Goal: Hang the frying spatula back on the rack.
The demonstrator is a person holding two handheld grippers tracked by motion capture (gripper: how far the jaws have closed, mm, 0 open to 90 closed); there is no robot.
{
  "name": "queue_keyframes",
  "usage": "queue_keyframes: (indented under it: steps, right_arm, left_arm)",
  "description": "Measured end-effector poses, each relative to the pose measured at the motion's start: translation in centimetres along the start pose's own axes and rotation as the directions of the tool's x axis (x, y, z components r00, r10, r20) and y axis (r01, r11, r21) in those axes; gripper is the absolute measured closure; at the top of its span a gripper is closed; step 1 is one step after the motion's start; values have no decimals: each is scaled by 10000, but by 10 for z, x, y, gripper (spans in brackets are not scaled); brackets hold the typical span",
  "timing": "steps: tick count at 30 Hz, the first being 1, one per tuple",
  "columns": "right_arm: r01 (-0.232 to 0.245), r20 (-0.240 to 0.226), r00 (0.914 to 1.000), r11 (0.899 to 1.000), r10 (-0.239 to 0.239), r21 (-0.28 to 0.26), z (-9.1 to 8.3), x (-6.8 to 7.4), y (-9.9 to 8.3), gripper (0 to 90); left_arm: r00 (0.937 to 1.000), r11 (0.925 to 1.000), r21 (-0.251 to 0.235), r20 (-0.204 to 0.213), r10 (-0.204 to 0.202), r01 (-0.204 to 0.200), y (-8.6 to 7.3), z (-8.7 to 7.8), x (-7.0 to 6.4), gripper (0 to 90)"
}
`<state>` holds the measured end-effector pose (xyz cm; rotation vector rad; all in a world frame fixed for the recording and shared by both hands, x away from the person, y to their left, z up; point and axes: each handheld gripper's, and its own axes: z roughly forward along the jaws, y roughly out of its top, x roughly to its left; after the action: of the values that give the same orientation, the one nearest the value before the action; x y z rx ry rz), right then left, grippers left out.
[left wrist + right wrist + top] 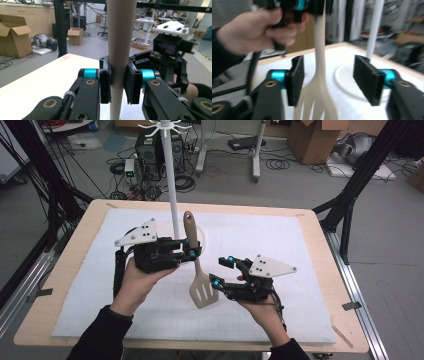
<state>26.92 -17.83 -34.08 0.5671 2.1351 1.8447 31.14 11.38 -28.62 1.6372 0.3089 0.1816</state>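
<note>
left gripper [191,251] clamped on spatula [196,265] handle, holding it upright above the white mat [280,250], slotted blade down. in the left gripper view both pads [105,85] press the handle. right gripper [223,271] jaws apart, just beside the blade; in the right gripper view the spatula sits between its pads without touching. white stand [170,180] behind the spatula.
</note>
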Motion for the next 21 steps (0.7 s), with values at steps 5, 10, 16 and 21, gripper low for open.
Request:
queue_keyframes:
  steps: [5,10,16,21]
  right_arm:
    - [-92,-692,9975,9994,115,331,-14,-14,-8,291]
    - [-70,-893,9959,9966,144,824,-24,-22,-19,252]
    - [192,-1334,9911,9919,-23,1254,-33,-28,-30,232]
    - [101,-1245,9922,9913,64,1311,-38,-33,-33,216]
  left_arm:
    - [9996,9994,194,-100,280,-278,13,-5,8,767]
    - [9989,9981,414,-105,467,-463,28,-8,19,767]
    - [9990,9947,924,79,449,-455,51,-8,34,767]
    - [9985,9952,827,201,514,-529,70,-12,48,768]
